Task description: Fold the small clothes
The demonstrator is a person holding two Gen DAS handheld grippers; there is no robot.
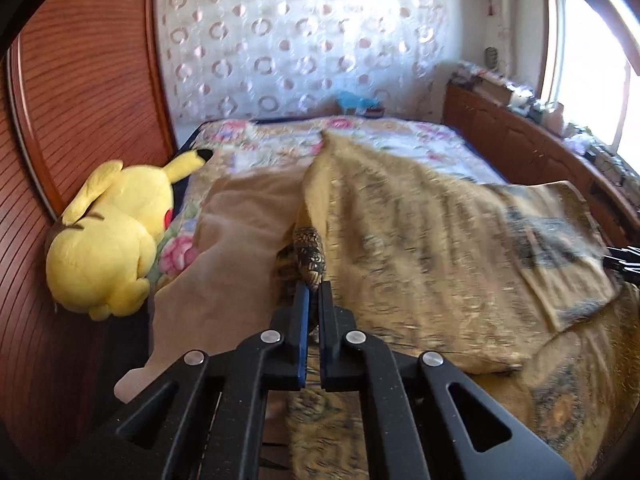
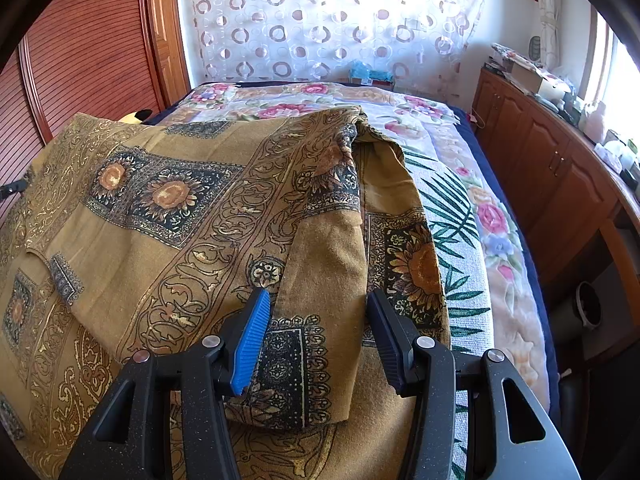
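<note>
While the left gripper (image 1: 314, 288) has its two black fingers clenched together, a narrow bunched fold of the mustard-brown garment printed with dark floral squares and scrollwork (image 1: 420, 248) is pinched between their tips, seen in the left wrist view. That garment is spread over most of the near end of the bed covered by a floral quilt (image 2: 496, 216), with one plain tan underside panel turned out toward the bed's left edge. A yellow plush toy with black-tipped ears (image 1: 112, 236) lies at that left edge, against the reddish wooden ribbed wardrobe door (image 1: 80, 80).

From the right wrist view, the right gripper (image 2: 316, 300) has its blue-padded fingers spread apart, released, with a long folded sleeve or flap of the garment lying between them; the pads do not press on it. Along the bed's right edge runs a brown wooden cabinet (image 2: 560, 168) with cluttered items on top. Behind the bed's far end hangs a white curtain patterned with rings (image 2: 320, 20).
</note>
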